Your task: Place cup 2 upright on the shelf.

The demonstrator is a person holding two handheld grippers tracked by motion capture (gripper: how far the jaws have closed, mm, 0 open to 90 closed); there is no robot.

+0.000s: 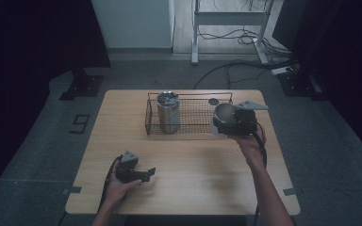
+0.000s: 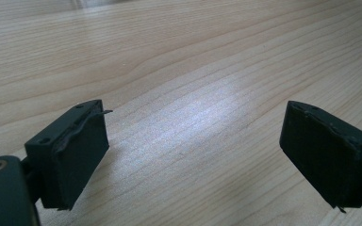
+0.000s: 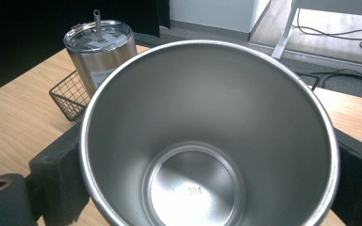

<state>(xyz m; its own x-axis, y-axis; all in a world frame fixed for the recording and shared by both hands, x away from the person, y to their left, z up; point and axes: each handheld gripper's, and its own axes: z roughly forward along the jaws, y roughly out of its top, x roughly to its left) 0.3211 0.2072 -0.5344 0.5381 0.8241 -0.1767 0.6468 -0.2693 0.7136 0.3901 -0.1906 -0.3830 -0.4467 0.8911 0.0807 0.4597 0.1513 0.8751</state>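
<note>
At the right end of the wire basket: we see the open steel cup [image 1: 223, 113] held above the tabletop, at about two o'clock from the table's middle in the high view.
Cup, close up: in the right gripper view we look straight into its mouth [image 3: 207, 141]; the inside is bare brushed metal with a small stamped number on the bottom.
Right gripper [image 1: 235, 121]: we see its two black jaws pressed against the cup's outer wall, one at nine o'clock and one at three o'clock of the rim in the right gripper view, so the cup is clamped between them.
Right hand [image 1: 250, 141]: we see it under the gripper, the forearm running down to five o'clock and off the bottom edge.
Wire basket [image 1: 195, 120]: we see it on the far half of the table, at twelve o'clock from the centre, just beside the cup.
Lidded tumbler [image 1: 168, 112]: we see it standing upright in the basket's left part, a short straw rising from its lid [image 3: 96, 21].
Left gripper [image 1: 143, 174]: we find it low over the table at seven o'clock, well apart from the cup; its jaws stand partly apart with only bare wood between them [image 2: 193, 141].
Table [image 1: 193, 165]: light wood.
</note>
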